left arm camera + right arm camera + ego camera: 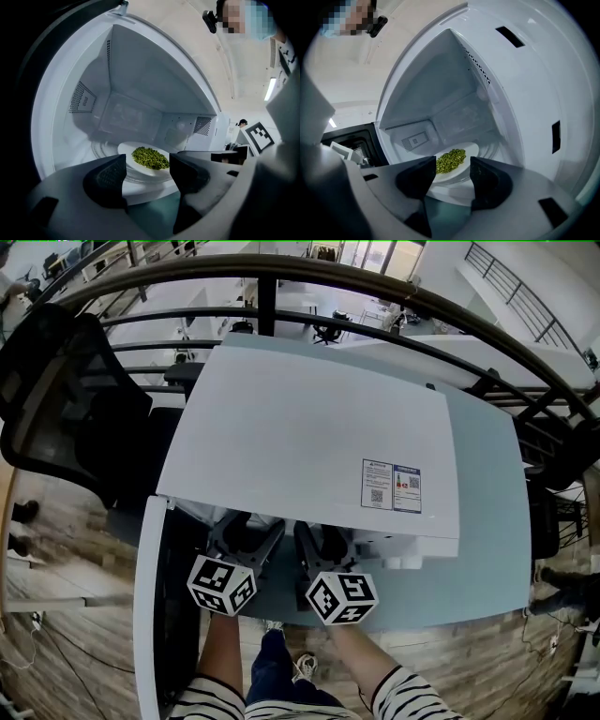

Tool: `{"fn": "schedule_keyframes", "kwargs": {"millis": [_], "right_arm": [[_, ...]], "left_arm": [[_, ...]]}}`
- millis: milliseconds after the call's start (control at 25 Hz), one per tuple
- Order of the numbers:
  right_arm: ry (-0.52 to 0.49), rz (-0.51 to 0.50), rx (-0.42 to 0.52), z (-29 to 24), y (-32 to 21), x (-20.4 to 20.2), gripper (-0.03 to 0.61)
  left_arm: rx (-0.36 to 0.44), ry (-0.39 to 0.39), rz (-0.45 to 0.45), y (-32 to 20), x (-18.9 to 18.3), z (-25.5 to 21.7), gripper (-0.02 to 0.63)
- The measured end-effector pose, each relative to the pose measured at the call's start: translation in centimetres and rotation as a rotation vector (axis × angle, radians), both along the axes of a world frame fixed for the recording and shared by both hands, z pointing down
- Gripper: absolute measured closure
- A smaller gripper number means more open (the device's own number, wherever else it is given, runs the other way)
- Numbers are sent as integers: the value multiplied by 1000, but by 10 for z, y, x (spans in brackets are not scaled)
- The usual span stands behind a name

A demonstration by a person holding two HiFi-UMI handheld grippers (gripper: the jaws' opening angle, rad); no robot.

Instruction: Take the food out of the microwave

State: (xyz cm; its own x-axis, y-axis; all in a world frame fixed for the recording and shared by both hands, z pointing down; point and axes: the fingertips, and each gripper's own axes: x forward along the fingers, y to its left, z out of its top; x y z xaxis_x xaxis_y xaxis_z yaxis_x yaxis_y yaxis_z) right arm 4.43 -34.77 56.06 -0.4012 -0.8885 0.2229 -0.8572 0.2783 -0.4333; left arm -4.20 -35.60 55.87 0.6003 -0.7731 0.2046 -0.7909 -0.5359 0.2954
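Observation:
From the head view, the white microwave point(309, 427) is seen from above, its door point(148, 615) swung out to the left. Inside its cavity a white plate point(127, 150) carries a heap of green peas point(150, 158) on the glass turntable; the right gripper view shows the same plate point(472, 150) and peas point(451, 161). My left gripper point(147, 176) and right gripper point(453, 180) are both open just in front of the cavity mouth, side by side, with nothing between their jaws. Both stop short of the plate. Their tips are hidden under the microwave's top in the head view.
The microwave stands on a pale teal table point(487, 521). A black office chair point(66, 399) is at the left, and a dark railing point(394, 329) runs behind. The right gripper's marker cube point(259, 134) shows at the right of the left gripper view.

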Motion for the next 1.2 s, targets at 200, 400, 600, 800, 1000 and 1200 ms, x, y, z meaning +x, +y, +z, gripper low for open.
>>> {"fn": "schedule_keyframes", "kwargs": {"millis": [200, 400, 600, 800, 1000, 1200], "right_arm": [[-9, -3, 8, -6, 7, 3, 357], [-13, -4, 5, -7, 17, 7, 357], [-18, -2, -6, -6, 29, 8, 357], [-16, -6, -17, -2, 35, 9, 357], [-83, 15, -40, -1, 36, 14, 357], [-164, 38, -95, 10, 39, 18, 357]], "left_arm": [[1, 6, 8, 9, 2, -4, 345], [-6, 14, 7, 23, 5, -7, 345], [-21, 26, 1, 39, 6, -6, 345], [-33, 41, -4, 48, 7, -4, 347], [-62, 126, -54, 48, -1, -3, 347], [-155, 272, -121, 44, -10, 9, 347]]}}
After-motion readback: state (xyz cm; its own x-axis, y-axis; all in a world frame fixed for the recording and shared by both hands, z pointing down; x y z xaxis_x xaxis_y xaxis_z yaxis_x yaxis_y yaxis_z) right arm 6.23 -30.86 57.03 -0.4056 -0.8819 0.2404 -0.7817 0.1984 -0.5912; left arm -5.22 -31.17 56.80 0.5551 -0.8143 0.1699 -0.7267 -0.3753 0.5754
